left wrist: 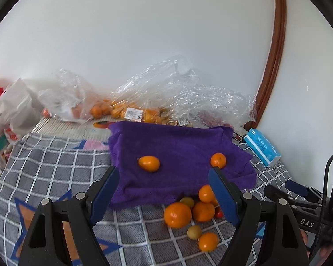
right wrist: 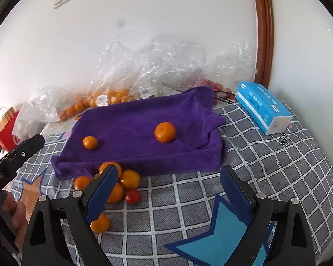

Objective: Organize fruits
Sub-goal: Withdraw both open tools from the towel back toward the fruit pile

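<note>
Fruit pile (left wrist: 188, 215) lies just ahead-right of L gripper (left wrist: 164, 197), nearer it than R gripper (right wrist: 168, 190); both w/ jaws apart, holding nothing.

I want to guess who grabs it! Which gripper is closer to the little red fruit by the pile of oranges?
Left, probably. The left gripper hangs open with the red fruit tucked beside its right finger. The right gripper is open too, with that fruit ahead between its fingers.

Checked blanket (right wrist: 266, 166) carries purple towel (right wrist: 144, 122), loose oranges (left wrist: 177, 214), tissue pack (right wrist: 263, 107).
</note>
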The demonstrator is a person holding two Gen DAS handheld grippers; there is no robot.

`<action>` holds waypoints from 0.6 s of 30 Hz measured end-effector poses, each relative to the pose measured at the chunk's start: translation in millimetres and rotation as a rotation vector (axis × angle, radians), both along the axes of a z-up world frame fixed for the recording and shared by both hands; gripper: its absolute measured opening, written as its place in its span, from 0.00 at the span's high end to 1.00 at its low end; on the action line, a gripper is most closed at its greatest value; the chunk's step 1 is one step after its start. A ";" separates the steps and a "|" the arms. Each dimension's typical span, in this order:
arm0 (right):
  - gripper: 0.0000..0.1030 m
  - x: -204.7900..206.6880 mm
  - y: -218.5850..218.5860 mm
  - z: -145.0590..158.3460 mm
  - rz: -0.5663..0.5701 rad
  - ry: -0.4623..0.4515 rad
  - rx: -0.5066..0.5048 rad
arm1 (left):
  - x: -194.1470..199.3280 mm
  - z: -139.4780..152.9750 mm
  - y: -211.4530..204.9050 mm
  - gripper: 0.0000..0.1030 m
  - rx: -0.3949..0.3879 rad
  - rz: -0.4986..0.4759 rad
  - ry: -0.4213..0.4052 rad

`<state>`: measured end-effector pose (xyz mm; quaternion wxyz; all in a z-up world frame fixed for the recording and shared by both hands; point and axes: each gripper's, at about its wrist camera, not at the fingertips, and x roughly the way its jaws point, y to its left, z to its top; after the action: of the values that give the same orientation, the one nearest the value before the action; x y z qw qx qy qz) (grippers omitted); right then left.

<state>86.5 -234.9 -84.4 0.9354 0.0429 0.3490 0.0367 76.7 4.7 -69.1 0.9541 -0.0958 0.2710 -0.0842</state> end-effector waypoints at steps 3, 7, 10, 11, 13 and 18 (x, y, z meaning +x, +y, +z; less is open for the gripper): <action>0.10 -9.5 10.3 -1.5 0.018 -0.013 -0.049 | -10.9 -6.0 10.4 0.22 0.001 0.034 0.032; 0.10 -22.2 16.1 -4.9 0.035 -0.034 -0.061 | -19.0 -18.7 20.5 0.22 0.033 0.055 0.078; 0.11 -25.9 16.5 -10.3 0.030 -0.033 -0.062 | -20.7 -30.3 29.2 0.22 0.072 0.062 0.118; 0.14 -25.1 16.4 -12.5 0.038 -0.020 -0.055 | -20.9 -35.1 34.1 0.22 0.073 0.068 0.135; 0.17 -23.4 15.4 -19.0 0.045 0.008 -0.031 | -22.3 -41.5 41.4 0.27 0.058 0.080 0.156; 0.33 -18.5 16.7 -36.5 0.065 0.071 0.020 | -21.7 -55.1 54.0 0.32 0.045 0.081 0.190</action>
<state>67.9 -218.2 -120.9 0.9203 0.0421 0.3827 0.0689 55.0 58.7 -124.2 0.9286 -0.0928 0.3581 -0.0299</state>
